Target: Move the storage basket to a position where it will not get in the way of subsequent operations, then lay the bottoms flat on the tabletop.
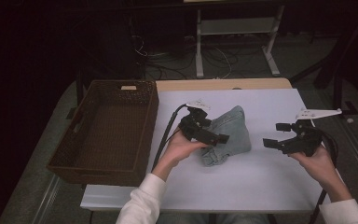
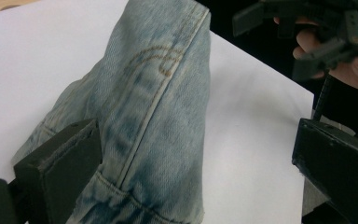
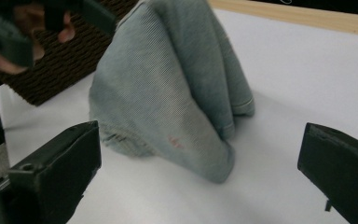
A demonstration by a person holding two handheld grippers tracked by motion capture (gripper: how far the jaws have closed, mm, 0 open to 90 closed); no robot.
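A folded piece of pale blue denim (image 1: 237, 128) lies bunched in the middle of the white table (image 1: 270, 182). My left gripper (image 1: 213, 132) stands open right against its left side. In the left gripper view the denim (image 2: 158, 93) rises between the wide-apart jaws, and the left jaw touches the cloth. My right gripper (image 1: 276, 135) is open a short way to the right of the denim, apart from it. In the right gripper view the denim (image 3: 177, 84) sits ahead of the gripper (image 3: 200, 149), with nothing between the jaws.
A brown woven basket (image 1: 121, 85) stands at the table's left side, close to the denim, and its wall (image 3: 60, 60) appears behind the cloth. Bare white table lies in front of and to the right of the denim. Cables and a metal stand sit on the floor beyond.
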